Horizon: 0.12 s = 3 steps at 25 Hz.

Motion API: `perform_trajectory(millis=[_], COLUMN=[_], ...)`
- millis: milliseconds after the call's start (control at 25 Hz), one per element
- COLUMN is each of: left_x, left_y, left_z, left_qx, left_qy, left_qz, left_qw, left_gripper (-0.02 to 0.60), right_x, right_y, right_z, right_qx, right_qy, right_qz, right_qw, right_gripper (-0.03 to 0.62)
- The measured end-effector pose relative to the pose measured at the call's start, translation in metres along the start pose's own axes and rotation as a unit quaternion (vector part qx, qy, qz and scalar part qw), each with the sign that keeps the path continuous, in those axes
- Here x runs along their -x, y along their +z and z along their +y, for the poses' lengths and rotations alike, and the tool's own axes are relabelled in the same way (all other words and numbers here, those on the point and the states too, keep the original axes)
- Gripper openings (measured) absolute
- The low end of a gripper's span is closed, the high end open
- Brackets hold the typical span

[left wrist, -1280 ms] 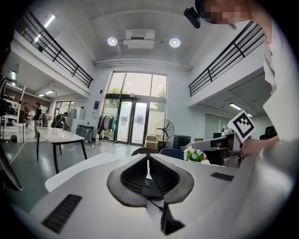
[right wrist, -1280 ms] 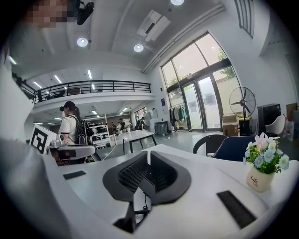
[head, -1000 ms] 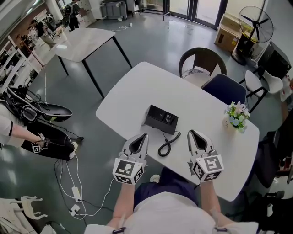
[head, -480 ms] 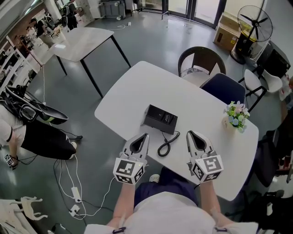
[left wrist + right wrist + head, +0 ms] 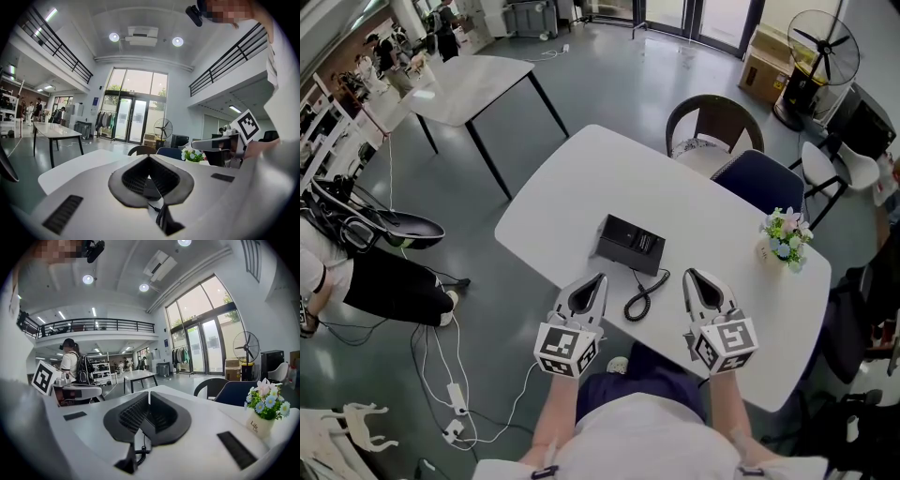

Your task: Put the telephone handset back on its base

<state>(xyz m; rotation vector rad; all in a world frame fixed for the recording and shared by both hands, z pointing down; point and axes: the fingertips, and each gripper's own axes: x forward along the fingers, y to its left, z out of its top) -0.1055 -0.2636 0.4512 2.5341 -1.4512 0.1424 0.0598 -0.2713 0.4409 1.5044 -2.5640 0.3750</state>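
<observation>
White table (image 5: pixel 703 216): telephone (image 5: pixel 630 244) lies just ahead between my left gripper (image 5: pixel 596 281) and right gripper (image 5: pixel 691 277), both closed empty, nearer left

1. We've got a white rounded tabletop (image 5: pixel 609 178).
2. A small white pot of pastel flowers (image 5: pixel 786 239) stands near its right edge.
3. Behind it, a brown round-backed chair (image 5: pixel 714 127) sits beside a navy padded chair (image 5: pixel 761 183).
4. A black pedestal fan (image 5: pixel 825 47) stands far right.

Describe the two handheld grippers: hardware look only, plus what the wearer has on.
The left gripper and right gripper match: white shells tapering to a point, with dark ribbed pads inside. Each carries a white cube with black square markers. The wearer's top is white.
</observation>
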Motion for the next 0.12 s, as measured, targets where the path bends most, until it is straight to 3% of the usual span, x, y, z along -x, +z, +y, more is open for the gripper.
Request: perform_trajectory(millis=[120], left_x=[-0.0007], left_y=[0.0000], left_z=[0.0013], left_qx=[0.002], left_qy=[0.001], left_qz=[0.000], left_qw=[1.0000], left_gripper=[0.014], right_x=[-0.0001], right_y=[0.0006], right_z=[-0.0016], right_qx=[0.000], right_qy=[-0.002], right_qz=[0.000], right_qw=[1.000], right_gripper=[0.039])
